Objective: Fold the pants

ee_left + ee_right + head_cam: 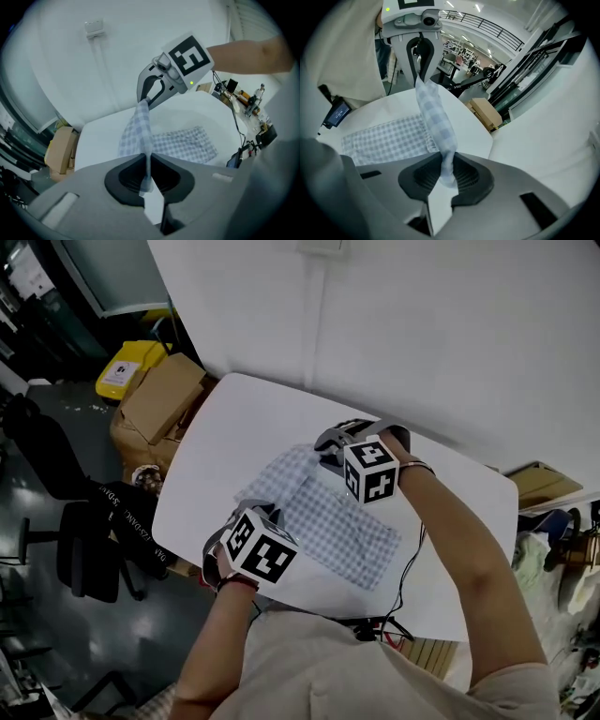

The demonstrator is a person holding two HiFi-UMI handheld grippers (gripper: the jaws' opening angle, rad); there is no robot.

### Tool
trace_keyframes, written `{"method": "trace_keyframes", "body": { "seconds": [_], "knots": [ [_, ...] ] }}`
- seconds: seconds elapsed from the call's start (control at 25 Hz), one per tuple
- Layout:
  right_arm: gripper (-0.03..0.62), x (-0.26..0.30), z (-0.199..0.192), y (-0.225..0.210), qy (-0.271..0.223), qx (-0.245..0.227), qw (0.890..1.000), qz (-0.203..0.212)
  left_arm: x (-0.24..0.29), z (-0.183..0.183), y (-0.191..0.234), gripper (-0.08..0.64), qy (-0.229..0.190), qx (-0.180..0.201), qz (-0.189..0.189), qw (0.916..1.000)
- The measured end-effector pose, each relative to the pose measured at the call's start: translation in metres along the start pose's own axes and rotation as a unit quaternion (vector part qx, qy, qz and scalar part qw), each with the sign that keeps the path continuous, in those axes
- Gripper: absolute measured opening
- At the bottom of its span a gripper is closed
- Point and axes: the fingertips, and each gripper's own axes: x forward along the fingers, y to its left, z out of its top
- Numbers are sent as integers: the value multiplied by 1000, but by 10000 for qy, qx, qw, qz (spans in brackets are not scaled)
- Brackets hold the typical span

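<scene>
Head view: the checked pants (342, 521) are seen lying on the white table (220, 442); one edge is lifted off the surface between the two grippers.
Left gripper view: the left gripper (146, 176) is pinched almost closed on a thin corner of the cloth; the fabric is stretched taut to the right gripper (145, 98); the rest is left flat on the table.
Right gripper view: the narrow jaws are clamped on a thicker, bunched fold; the strip is seen running to the other claw.
Risk: the thin left pinch could be pulled free if the grippers are drawn further apart; a skewed, wrinkled fold would be caused by carrying the edge over unevenly.
</scene>
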Motion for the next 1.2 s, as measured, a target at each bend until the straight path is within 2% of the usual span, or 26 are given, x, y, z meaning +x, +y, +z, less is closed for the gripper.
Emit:
{"method": "trace_keyframes", "body": {
  "seconds": [0.2, 0.4, 0.64, 1.0, 1.2],
  "knots": [
    [75, -33, -34, 50, 169, -3, 9998, 122, 13, 13, -77, 36, 18, 51, -525, 9986],
    [77, -53, -62, 98, 269, 16, 9994, 218, 24, 18, -132, 37, 134, 132, -728, 9972],
    [77, -68, -78, 137, 284, 58, 9994, 207, 28, 19, -175, 35, 236, 313, -776, 9962],
    [77, -62, -95, 193, 411, -141, 9985, 327, 57, -4, -225, 37, 636, 524, -887, 9926],
    [77, -87, -85, 191, 202, -18, 9998, -82, 37, 2, -230, 37, 483, 801, -652, 9935]
  ]
}}
